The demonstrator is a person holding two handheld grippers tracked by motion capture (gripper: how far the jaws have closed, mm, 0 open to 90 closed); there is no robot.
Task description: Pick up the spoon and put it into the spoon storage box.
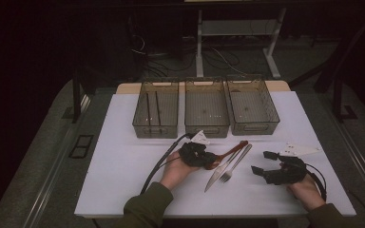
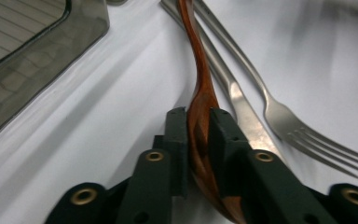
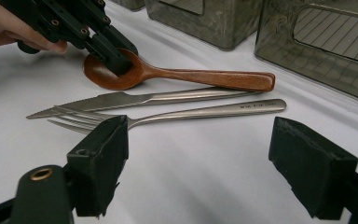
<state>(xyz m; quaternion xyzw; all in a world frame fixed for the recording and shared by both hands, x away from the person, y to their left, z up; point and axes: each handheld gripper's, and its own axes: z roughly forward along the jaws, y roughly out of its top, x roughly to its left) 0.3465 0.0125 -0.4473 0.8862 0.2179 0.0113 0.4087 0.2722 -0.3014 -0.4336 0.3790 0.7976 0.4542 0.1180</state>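
A white table (image 1: pixel 123 156) stood in a dim room, with cables seen on the floor beyond it. One wooden spoon (image 3: pixel 177 74) lay on the table, its bowl pinched edge-on between the pressed-in jaws of the left gripper (image 2: pixel 198 135). Just beside the spoon, one knife (image 3: pixel 135 99) and one fork (image 3: pixel 191 113) were laid roughly parallel to it. Beyond the spoon's handle, three smoky plastic trays (image 1: pixel 206 111) were ranged in a row. On the far side of the fork from the spoon, the right gripper (image 3: pixel 198 154) was held with jaws spread wide, nothing between them.
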